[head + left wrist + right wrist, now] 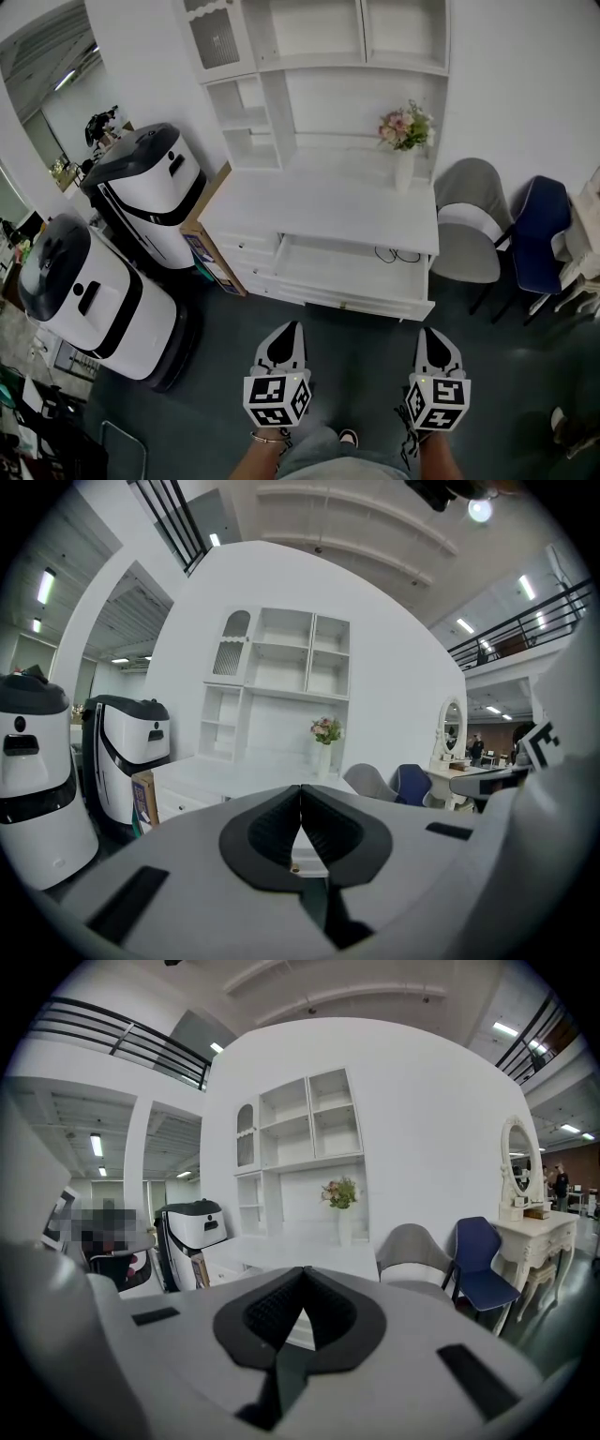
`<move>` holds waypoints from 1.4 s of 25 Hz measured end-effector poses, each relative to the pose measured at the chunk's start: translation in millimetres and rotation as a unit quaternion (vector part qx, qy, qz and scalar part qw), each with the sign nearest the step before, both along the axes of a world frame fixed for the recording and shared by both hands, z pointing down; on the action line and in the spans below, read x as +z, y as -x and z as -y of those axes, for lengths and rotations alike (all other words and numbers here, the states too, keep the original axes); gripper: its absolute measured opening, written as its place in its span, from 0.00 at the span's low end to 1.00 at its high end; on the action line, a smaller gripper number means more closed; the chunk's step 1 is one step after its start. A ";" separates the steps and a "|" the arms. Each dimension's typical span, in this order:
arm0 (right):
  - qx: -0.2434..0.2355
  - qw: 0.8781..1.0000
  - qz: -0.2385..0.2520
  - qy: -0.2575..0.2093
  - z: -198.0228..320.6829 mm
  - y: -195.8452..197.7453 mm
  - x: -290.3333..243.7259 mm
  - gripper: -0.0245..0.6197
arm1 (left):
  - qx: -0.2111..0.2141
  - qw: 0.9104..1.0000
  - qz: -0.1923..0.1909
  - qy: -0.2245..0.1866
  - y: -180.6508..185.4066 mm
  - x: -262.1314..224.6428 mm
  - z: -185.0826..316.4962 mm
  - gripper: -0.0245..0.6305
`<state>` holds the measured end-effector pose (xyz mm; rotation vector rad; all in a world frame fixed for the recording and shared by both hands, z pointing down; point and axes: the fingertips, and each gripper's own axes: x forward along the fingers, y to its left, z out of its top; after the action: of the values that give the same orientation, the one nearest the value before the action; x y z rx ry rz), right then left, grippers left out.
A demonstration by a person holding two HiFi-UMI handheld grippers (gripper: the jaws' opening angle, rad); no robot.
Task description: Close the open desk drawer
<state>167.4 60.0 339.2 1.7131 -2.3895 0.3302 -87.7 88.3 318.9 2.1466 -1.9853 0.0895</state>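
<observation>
Both tools sit low in the head view, well short of the desk. The left tool (284, 345) has its jaws pressed together at the tips with nothing between them, and the right tool (434, 349) is the same. Each tool's own view confirms this: the dark pads meet in a point and only the room shows past them.

The open drawer (361, 302) juts out from under the white tabletop (319, 202) at the centre of the frame. Its front panel faces the tools and a dark cable (394, 254) lies loose in its upper right corner. A small dot at the middle of the front may be a knob (344, 306), but it is too small to tell.

The closing push has not begun, and both tools must first reach the front panel. The main risk is a push from one side only, which could twist the drawer on its runners and jam it. The narrow, closed tips could also skid off the smooth panel. If the cable loops over the back edge, it might get pinched. A hard shove could rock the vase of flowers (405, 167) in the upper right of the tabletop.
</observation>
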 end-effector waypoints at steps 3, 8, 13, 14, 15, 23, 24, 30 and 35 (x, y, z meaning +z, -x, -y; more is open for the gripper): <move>0.006 1.000 0.000 0.006 11.6 -3.2 5.6 0.05 | 0.000 1.000 0.001 0.005 1.7 2.9 11.8 0.07; 0.018 1.000 -0.002 0.012 34.1 -5.9 13.4 0.05 | 0.008 1.000 0.002 0.009 4.0 8.7 40.5 0.07; 0.040 0.999 -0.003 0.008 71.5 -5.6 10.9 0.05 | 0.030 1.000 0.003 0.004 8.3 6.0 88.8 0.07; 0.045 0.999 -0.004 0.008 79.7 -4.4 9.8 0.05 | 0.034 0.999 0.005 0.003 9.8 4.8 98.8 0.07; 0.049 0.999 -0.004 0.008 88.0 -2.8 8.5 0.05 | 0.038 0.999 0.005 0.002 11.8 3.4 108.9 0.07; 0.078 0.997 -0.006 0.007 153.5 17.7 -2.4 0.05 | 0.069 0.998 0.004 -0.001 34.9 -7.3 192.0 0.07; 0.081 0.997 -0.007 0.007 161.2 20.3 -3.6 0.05 | 0.073 0.997 0.003 -0.001 37.3 -8.3 202.1 0.07; 0.103 0.995 -0.008 0.008 199.3 34.1 -5.8 0.05 | 0.098 0.995 -0.002 0.001 47.9 -6.3 254.6 0.07; 0.113 0.993 -0.009 0.028 212.9 38.7 7.7 0.05 | 0.113 0.993 -0.004 0.021 46.7 10.8 277.0 0.07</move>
<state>128.7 -153.0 346.9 1.9558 -2.1544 0.4086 -134.4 -188.6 329.8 2.3310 -1.7125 0.1572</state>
